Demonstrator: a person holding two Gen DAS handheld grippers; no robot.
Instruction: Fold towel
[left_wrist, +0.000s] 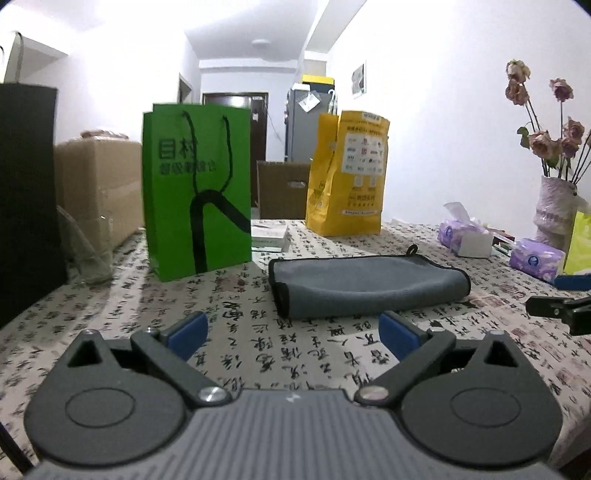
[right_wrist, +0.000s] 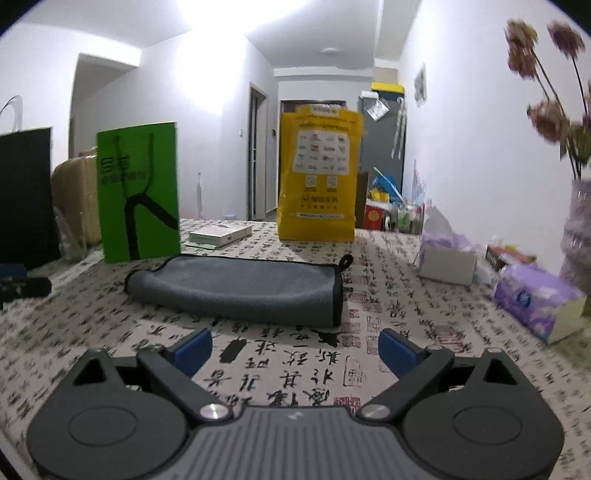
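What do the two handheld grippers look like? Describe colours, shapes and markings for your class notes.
The left gripper and right gripper look identical: two blue rectangular finger pads on black angled linkage arms with silver pivot screws. Behind sit two round black housings with triangular cut-outs, flanking a grey ribbed body bearing a small white mark. No cables or sleeves are visible.

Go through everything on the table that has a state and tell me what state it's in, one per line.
Towel: folded over, lying flat, not held.
Left gripper: jaws open, empty.
Right gripper: jaws open, empty.
Green bag: standing upright.
Yellow bag: upright, top folded shut.
Tissue pack: open, tissue sticking out.
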